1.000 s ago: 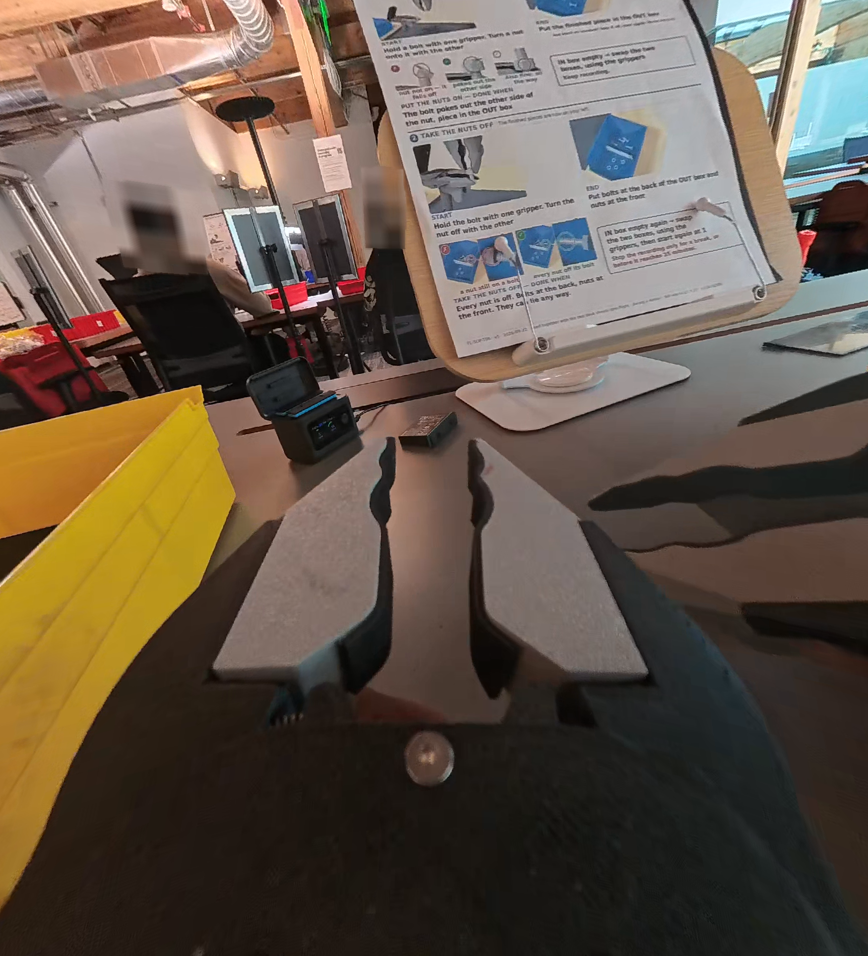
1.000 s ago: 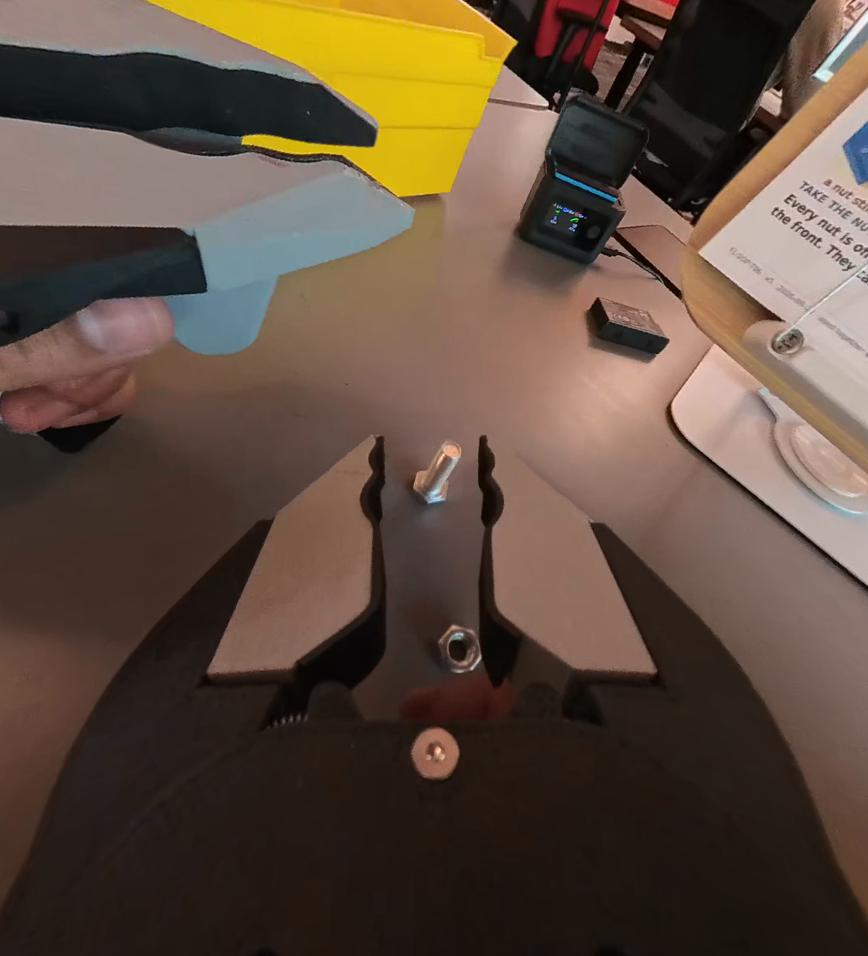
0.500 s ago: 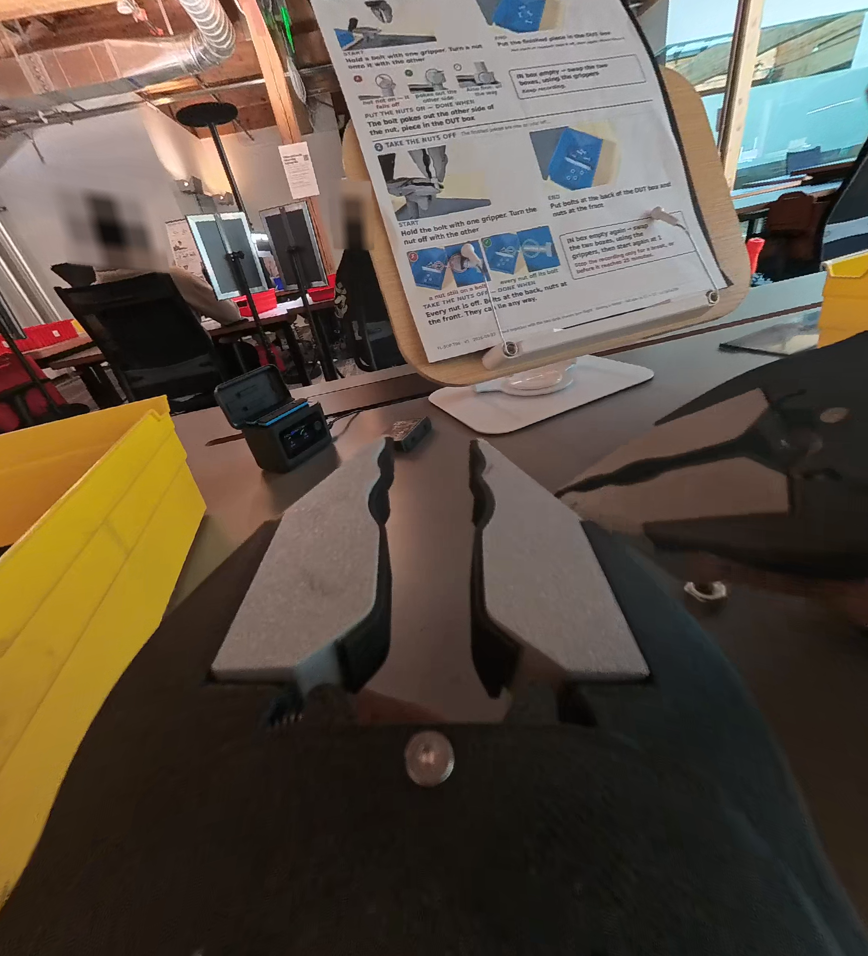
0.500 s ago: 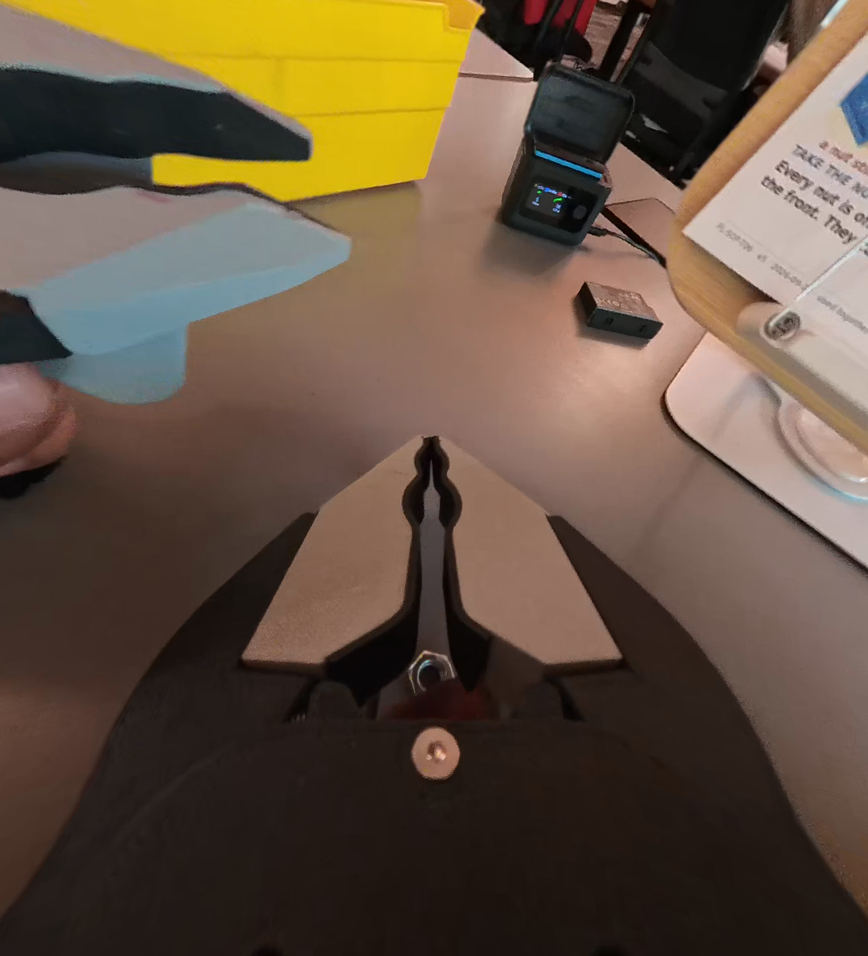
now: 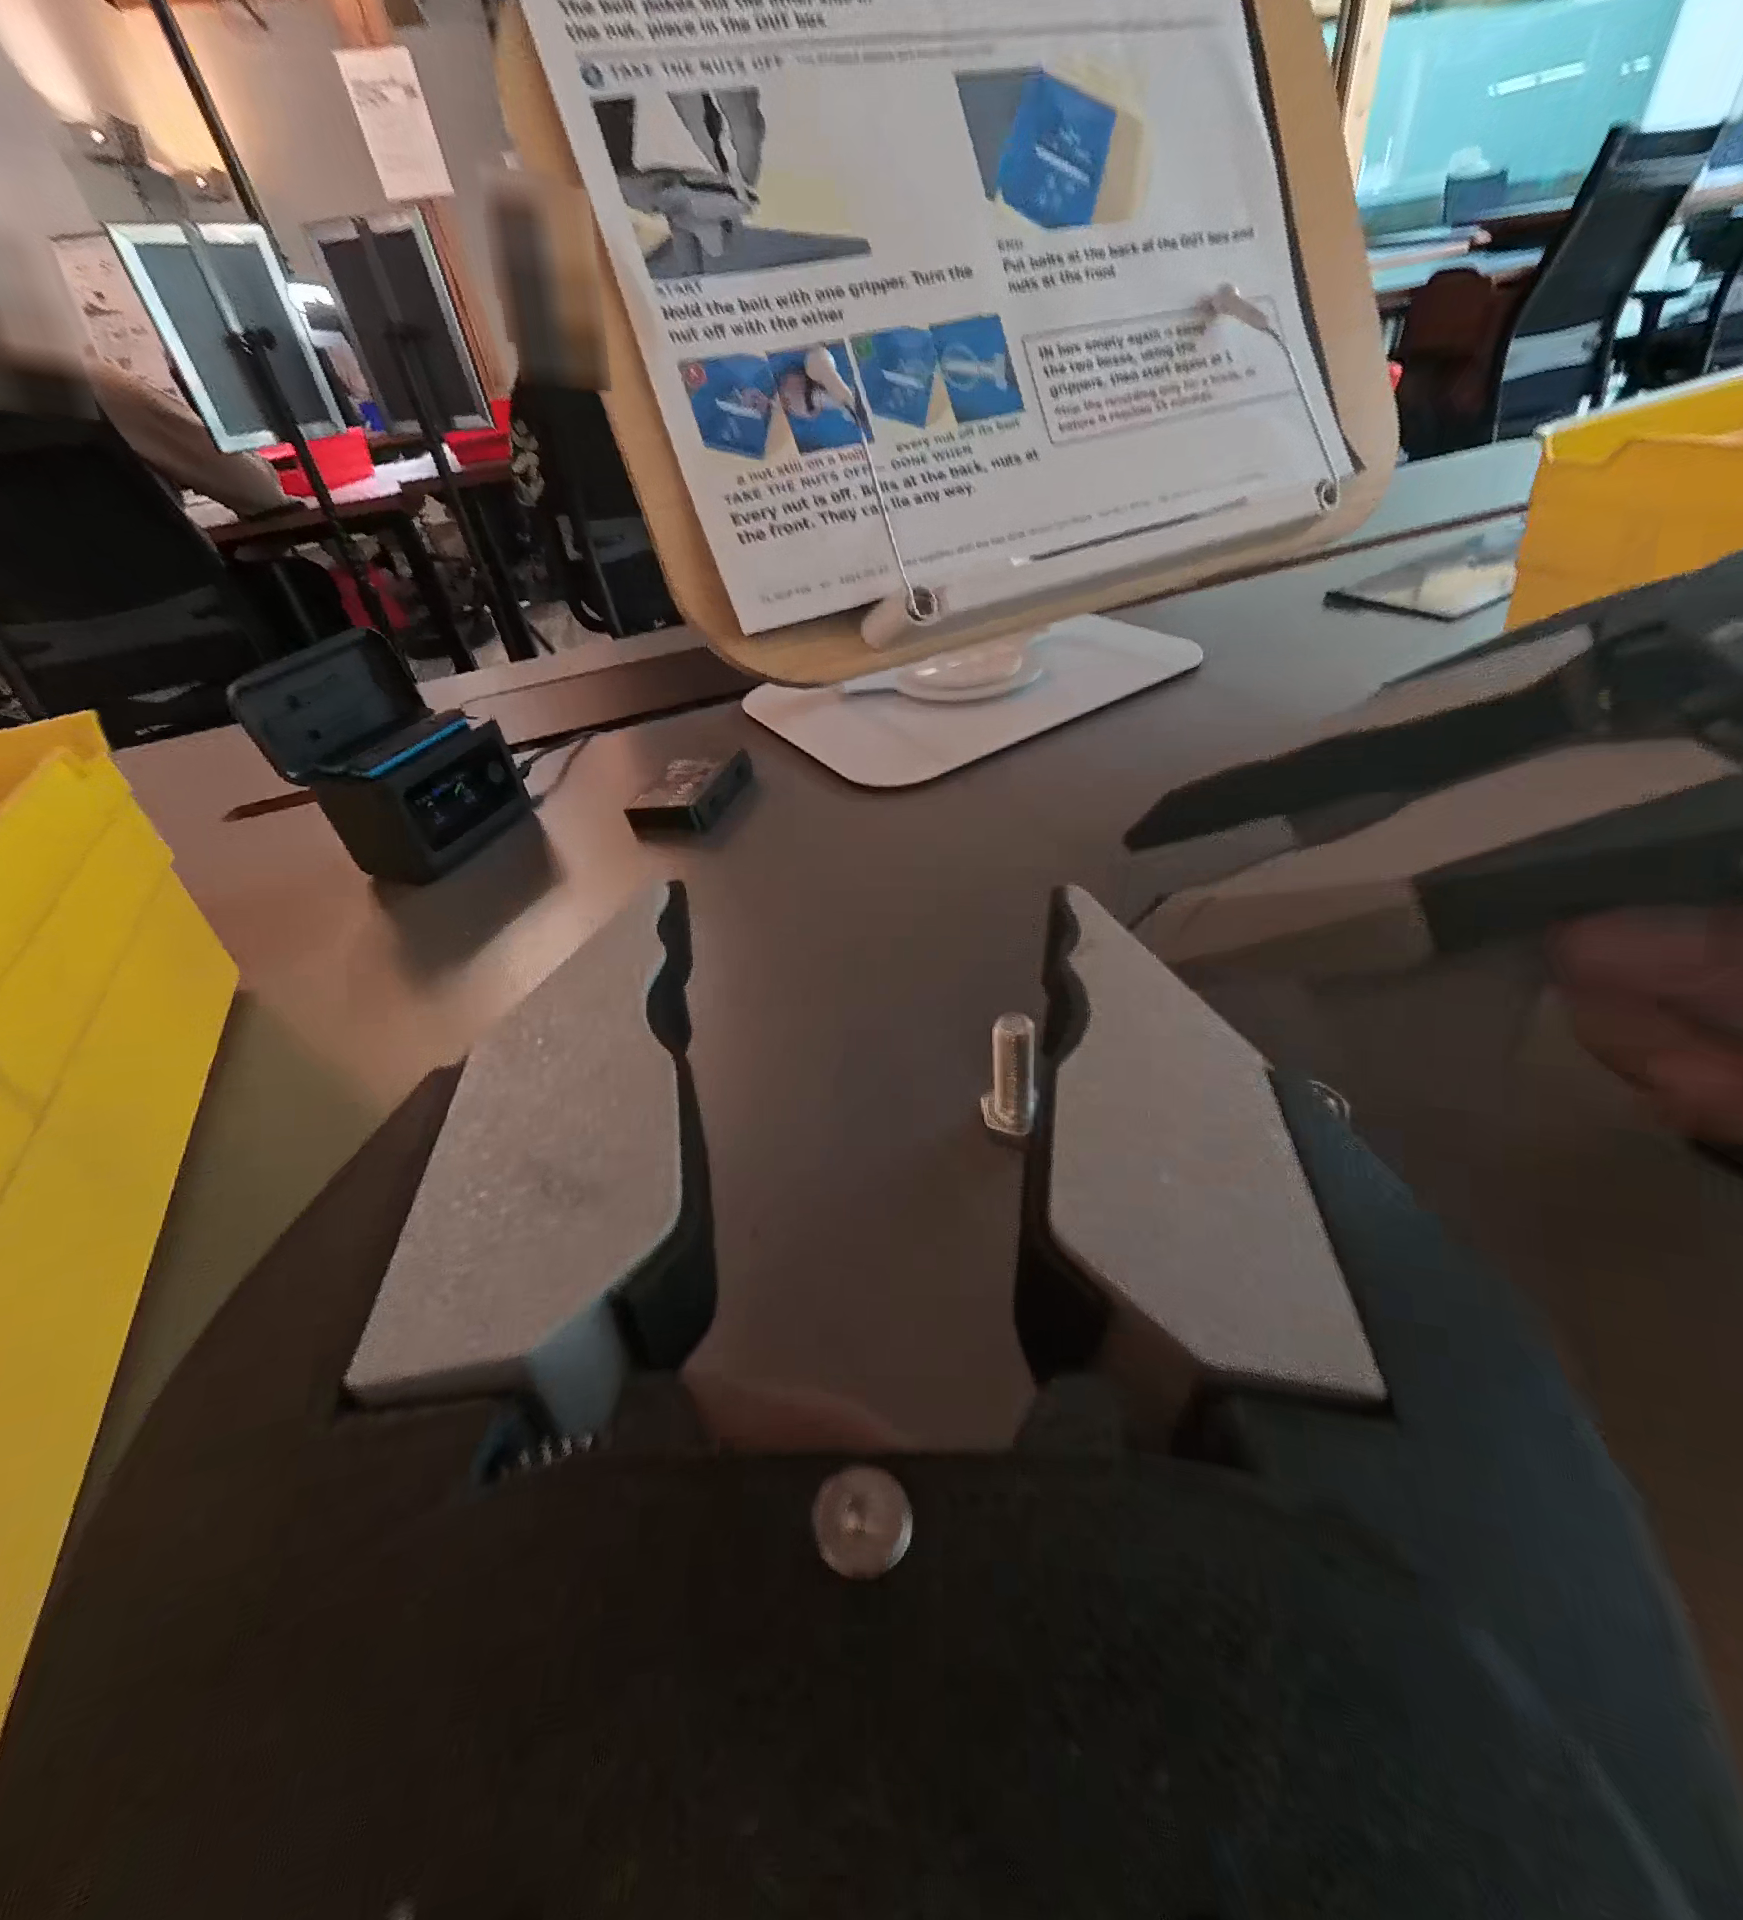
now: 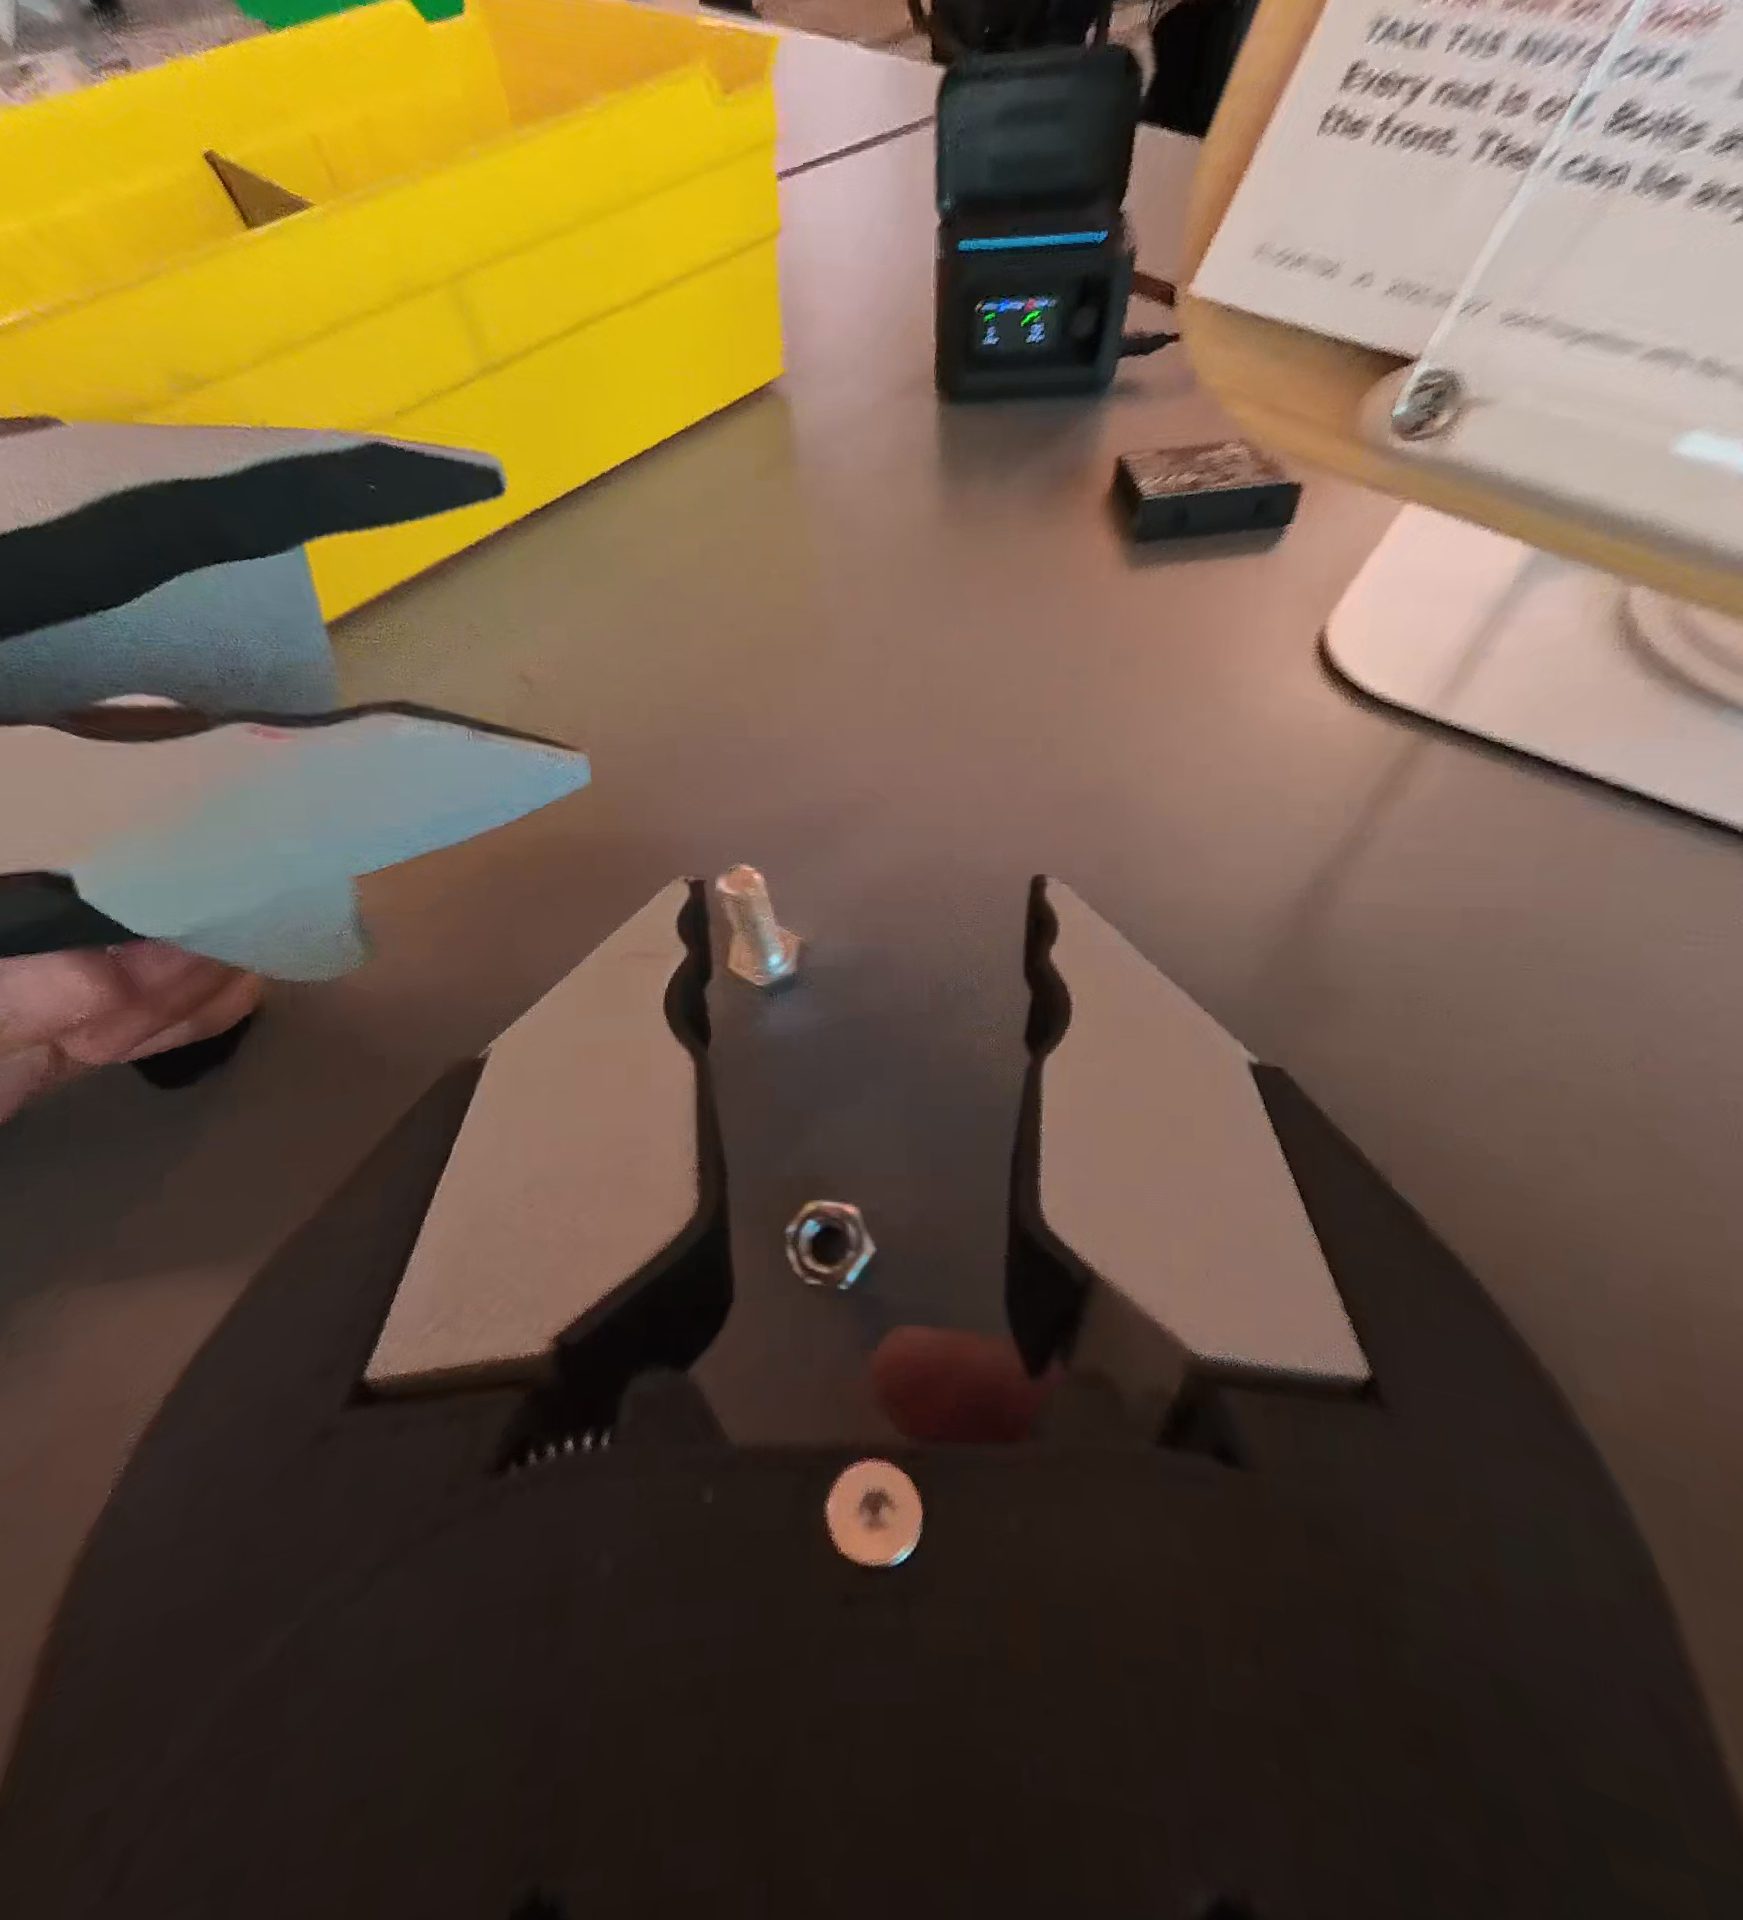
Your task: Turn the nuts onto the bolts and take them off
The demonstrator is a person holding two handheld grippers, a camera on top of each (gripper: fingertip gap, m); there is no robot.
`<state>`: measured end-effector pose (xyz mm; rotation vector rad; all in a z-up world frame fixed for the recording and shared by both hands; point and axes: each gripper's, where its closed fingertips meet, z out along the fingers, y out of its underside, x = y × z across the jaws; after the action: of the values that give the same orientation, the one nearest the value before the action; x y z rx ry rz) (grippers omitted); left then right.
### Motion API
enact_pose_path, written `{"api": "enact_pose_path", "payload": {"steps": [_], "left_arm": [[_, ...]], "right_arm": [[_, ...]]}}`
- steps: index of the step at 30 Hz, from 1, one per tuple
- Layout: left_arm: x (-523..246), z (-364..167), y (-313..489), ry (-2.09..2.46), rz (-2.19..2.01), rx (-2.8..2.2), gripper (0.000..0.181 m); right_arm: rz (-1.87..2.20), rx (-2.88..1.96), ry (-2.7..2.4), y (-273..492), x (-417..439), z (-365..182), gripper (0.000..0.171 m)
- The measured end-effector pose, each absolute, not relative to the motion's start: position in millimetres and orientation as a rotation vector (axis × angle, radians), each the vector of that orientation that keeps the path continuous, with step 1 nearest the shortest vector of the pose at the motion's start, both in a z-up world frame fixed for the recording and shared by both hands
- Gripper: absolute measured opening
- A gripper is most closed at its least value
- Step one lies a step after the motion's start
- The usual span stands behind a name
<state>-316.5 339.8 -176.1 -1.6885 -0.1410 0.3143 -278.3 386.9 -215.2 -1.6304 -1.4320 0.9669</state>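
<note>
A silver bolt [image 5: 1010, 1075] stands head-down on the dark table, between my left gripper's fingers and close to the right finger. My left gripper [image 5: 867, 914] is open and empty. In the right wrist view the bolt [image 6: 758, 935] stands just inside the left fingertip of my right gripper [image 6: 862, 904], which is open and empty. A silver nut [image 6: 828, 1242] lies flat on the table between the right gripper's fingers, farther back. The left gripper [image 6: 223, 727] shows at the left of the right wrist view, and the right gripper [image 5: 1418, 831] at the right of the left wrist view.
A yellow bin [image 5: 36, 1039] stands at the left and shows in the right wrist view [image 6: 379, 260]; another yellow bin [image 5: 1677, 488] is at the far right. An instruction sheet on a wooden stand [image 5: 950, 312], a black charger case [image 5: 399, 769] and a small black block [image 5: 690, 784] stand behind. My right gripper's tips are some 7 cm from the silver nut [image 6: 828, 1242].
My right gripper shut half a second ago and has opened again over the nut and bolt. My left gripper has opened wider and moved so the bolt stands between its fingers.
</note>
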Motion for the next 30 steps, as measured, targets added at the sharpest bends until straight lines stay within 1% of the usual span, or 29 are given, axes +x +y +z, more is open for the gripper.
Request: {"api": "enact_pose_path", "payload": {"steps": [2,4,5,6,7,9,12,14,16,17,19,20,21,22,23,27,30], "left_arm": [[-320,-181,343,-0.154,0.347,-1.728,0.055],[-318,-187,347,-0.137,0.329,-1.770,0.056],[-316,-189,348,-0.124,0.303,-1.782,0.057],[-313,-190,349,-0.110,0.276,-1.788,0.057],[-312,-190,349,-0.107,0.257,-1.789,0.053],[-311,-190,350,-0.103,0.222,-1.792,0.040],[-302,-195,352,-0.042,0.167,-1.824,0.047],[-301,-204,356,-0.032,0.181,-1.886,0.049],[-300,-215,360,-0.012,0.180,-1.967,0.056],[-299,-220,362,-0.004,0.172,-2.000,0.056],[-297,-227,364,0.004,0.145,-2.046,0.051],[-295,-230,365,0.017,0.118,-2.064,0.045],[-294,-233,366,0.018,0.094,-2.085,0.032],[-294,-237,366,0.015,0.069,-2.109,0.015],[-292,-241,367,0.015,0.042,-2.133,0.008],[-292,-241,366,0.012,0.024,-2.135,0.008],[-291,-231,363,0.013,0.019,-2.067,0.008]], "right_arm": [[0.954,-1.640,-1.405,397,-272,-216,0.058],[0.987,-1.683,-1.364,405,-268,-216,0.060],[1.016,-1.698,-1.347,408,-267,-215,0.064],[1.046,-1.714,-1.333,410,-266,-214,0.075],[1.065,-1.745,-1.312,413,-264,-214,0.082],[1.102,-1.778,-1.309,414,-260,-213,0.085],[1.124,-1.735,-1.288,413,-259,-205,0.076],[1.090,-1.706,-1.293,413,-258,-203,0.073],[1.060,-1.698,-1.313,412,-259,-204,0.072],[1.048,-1.695,-1.322,411,-260,-206,0.072],[1.033,-1.691,-1.341,409,-261,-208,0.072],[1.027,-1.689,-1.350,407,-262,-209,0.071],[1.020,-1.688,-1.360,406,-263,-210,0.070],[1.010,-1.687,-1.369,405,-263,-212,0.070],[0.998,-1.687,-1.378,404,-264,-213,0.069],[0.961,-1.681,-1.395,405,-263,-216,0.068],[0.981,-1.682,-1.395,403,-264,-216,0.067]]}}
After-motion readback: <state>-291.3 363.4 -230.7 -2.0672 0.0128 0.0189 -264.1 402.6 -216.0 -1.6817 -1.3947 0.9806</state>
